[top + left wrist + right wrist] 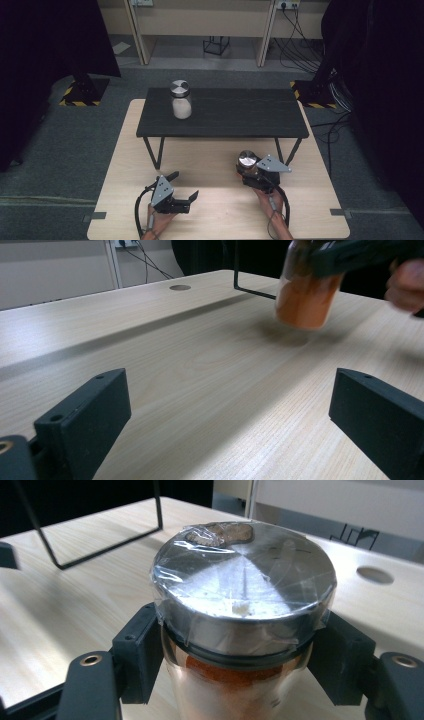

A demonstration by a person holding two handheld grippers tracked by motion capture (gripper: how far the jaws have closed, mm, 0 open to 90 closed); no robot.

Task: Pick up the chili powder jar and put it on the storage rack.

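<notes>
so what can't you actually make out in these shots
- Orange-powder glass jar with steel lid: its base is cut off by the right gripper view's bottom edge; the jar is motion-blurred in the left gripper view.
- White-powder glass jar on the black shelf: too small in the high view to read its contents.

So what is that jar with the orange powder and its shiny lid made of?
The jar of orange powder looks like clear glass or hard plastic, since the powder shows through its wall; which one is hard to tell. Its round silver lid looks like brushed metal with fine lines and a dull shine, under crinkly clear plastic film. The right gripper clamping it looks like matte black plastic.
</notes>
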